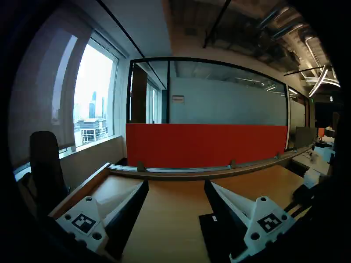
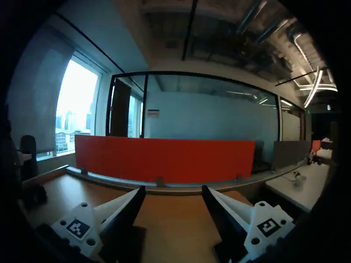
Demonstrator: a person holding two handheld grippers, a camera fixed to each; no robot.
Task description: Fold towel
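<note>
Above a long light-brown wooden desk (image 1: 175, 219), the left gripper (image 1: 176, 183) hangs with its two white plastic fingers (image 1: 259, 210) spread wide. Bare desktop shows in the gap and nothing is held between the black inner faces. Each finger carries a square black-and-white marker.

A dark flat piece (image 1: 205, 234) with a small white tag lies on the wood just beside the right-hand finger. I cannot tell whether it is the towel, nor where the towel lies.

In the right gripper view, the right gripper (image 2: 173, 188) is likewise parted wide over the same desk, its fingers gripping nothing.

A bright red rectangular divider panel (image 1: 206, 144) stands upright along the far edge of the desk, with a glass-walled room (image 1: 228, 103) behind it. A tall window (image 1: 92, 105) showing city towers is on the left, and a black high-backed office chair (image 1: 44, 162) stands near it. A white desk (image 2: 302, 186) with small blurred items runs off to the right, and curved ceiling light strips (image 1: 318, 81) glow overhead.
</note>
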